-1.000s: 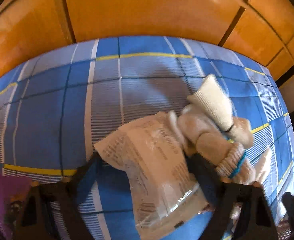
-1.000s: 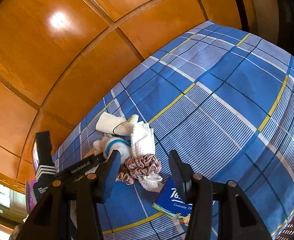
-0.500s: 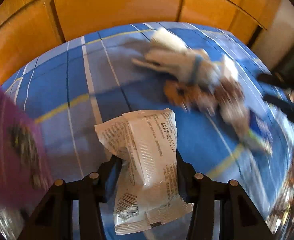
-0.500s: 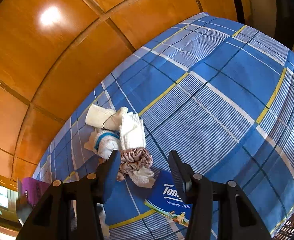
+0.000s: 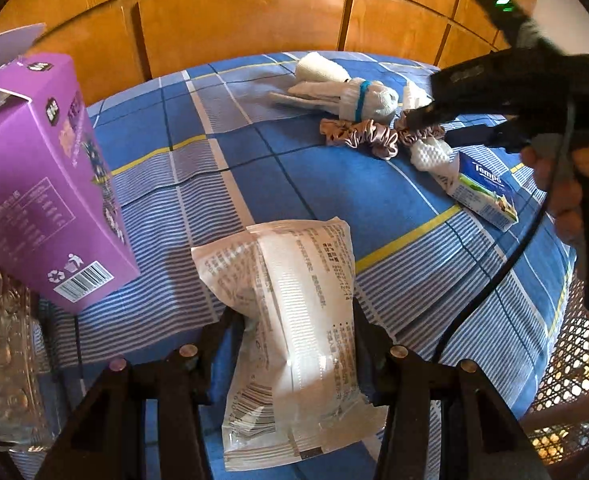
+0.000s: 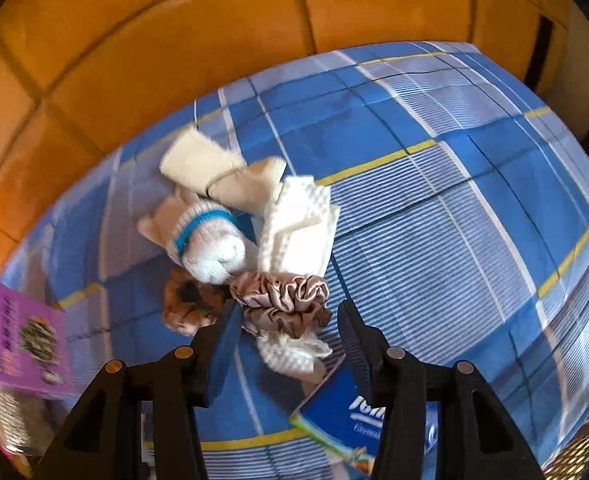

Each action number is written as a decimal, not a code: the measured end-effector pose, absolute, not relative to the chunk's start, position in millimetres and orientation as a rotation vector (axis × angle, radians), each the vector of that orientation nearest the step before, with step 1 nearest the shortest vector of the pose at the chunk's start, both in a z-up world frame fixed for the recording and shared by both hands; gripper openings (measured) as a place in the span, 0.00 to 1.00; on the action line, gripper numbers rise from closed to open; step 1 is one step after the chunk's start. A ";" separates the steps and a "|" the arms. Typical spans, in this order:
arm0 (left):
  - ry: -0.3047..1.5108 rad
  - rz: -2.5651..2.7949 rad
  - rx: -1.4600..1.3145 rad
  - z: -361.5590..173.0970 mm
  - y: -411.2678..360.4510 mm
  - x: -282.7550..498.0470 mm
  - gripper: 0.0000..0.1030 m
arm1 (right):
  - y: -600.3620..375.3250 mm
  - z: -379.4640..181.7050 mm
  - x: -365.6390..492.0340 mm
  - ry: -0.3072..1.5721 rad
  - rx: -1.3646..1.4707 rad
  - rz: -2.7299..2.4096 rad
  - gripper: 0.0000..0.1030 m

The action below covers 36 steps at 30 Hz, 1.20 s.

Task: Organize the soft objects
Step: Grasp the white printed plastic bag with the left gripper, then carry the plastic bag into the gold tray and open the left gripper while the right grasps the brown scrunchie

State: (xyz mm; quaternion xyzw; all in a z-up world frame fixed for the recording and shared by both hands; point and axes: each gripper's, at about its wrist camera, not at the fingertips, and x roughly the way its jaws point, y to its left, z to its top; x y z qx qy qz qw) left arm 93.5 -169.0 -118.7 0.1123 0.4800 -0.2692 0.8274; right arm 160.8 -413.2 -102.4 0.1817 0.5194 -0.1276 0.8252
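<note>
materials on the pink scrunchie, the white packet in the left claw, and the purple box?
Scrunchie: satin-like fabric, glossy; sheen on gathered folds.
Packet: thin plastic film, shiny, crinkled, with a glare patch and sealed edges; the contents can't be seen.
Purple box: printed cardboard, likely matte to semi-gloss; crisp folded edges, open flap, barcode.

The left gripper (image 5: 296, 344) clamps a white printed packet (image 5: 290, 332) over the blue plaid bedcover (image 5: 334, 184). A purple box (image 5: 42, 184) stands at nine o'clock. At one o'clock lie white socks (image 5: 346, 88) and satin scrunchies (image 5: 366, 136); a tissue pack (image 5: 482, 188) lies at two, under the right gripper (image 5: 434, 124).
</note>
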 end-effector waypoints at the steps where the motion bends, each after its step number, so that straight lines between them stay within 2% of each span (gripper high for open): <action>1: 1.012 -0.570 0.238 -118.9 -168.6 92.4 0.49 | -411.7 -106.1 162.3 1.120 0.373 -0.258 0.37; 7: 1.006 -0.560 0.250 -117.3 -169.5 91.4 0.48 | -400.6 -115.2 165.8 1.153 0.288 -0.250 0.32; 21: 0.965 -0.605 0.290 -77.0 -195.7 108.9 0.46 | -401.3 -120.3 166.9 1.179 0.284 -0.246 0.33; 36: 0.867 -0.580 0.249 6.2 -214.0 178.0 0.46 | -394.1 -124.3 167.7 1.189 0.234 -0.254 0.34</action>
